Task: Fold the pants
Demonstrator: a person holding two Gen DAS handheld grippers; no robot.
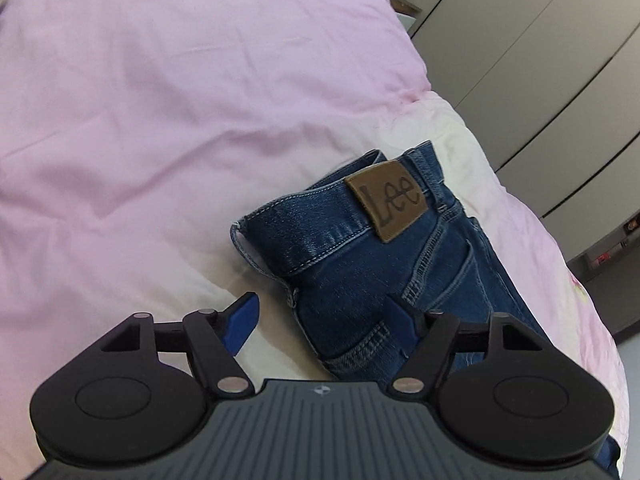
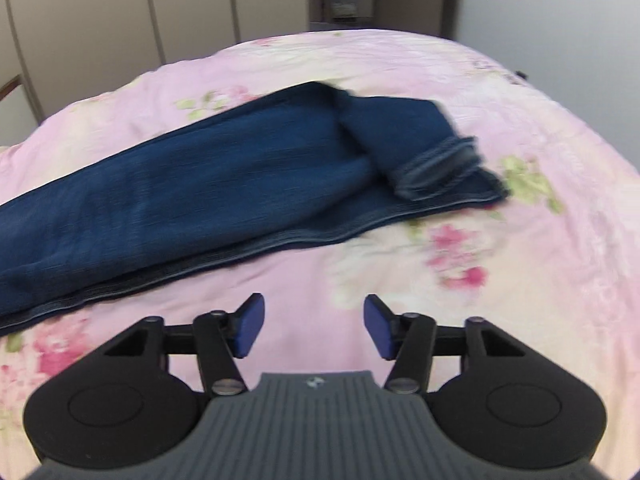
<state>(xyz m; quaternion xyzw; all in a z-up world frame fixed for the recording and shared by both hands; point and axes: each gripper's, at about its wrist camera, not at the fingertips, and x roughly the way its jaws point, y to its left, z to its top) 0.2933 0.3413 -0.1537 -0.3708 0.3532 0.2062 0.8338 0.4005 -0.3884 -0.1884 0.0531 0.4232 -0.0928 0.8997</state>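
Observation:
Blue jeans lie on a pink bed. In the left wrist view their waistband end with a brown Lee patch lies just ahead of my left gripper, which is open and empty; its right finger hovers over the denim near the back pocket. In the right wrist view the legs stretch from the left edge to the cuffs, with one cuff folded back over the other. My right gripper is open and empty, over the bedspread just in front of the leg seam.
The floral pink bedspread covers the bed, with a plain pink sheet beyond the waistband. Beige wardrobe doors stand beside the bed. The bed edge falls away at the far side in the right wrist view.

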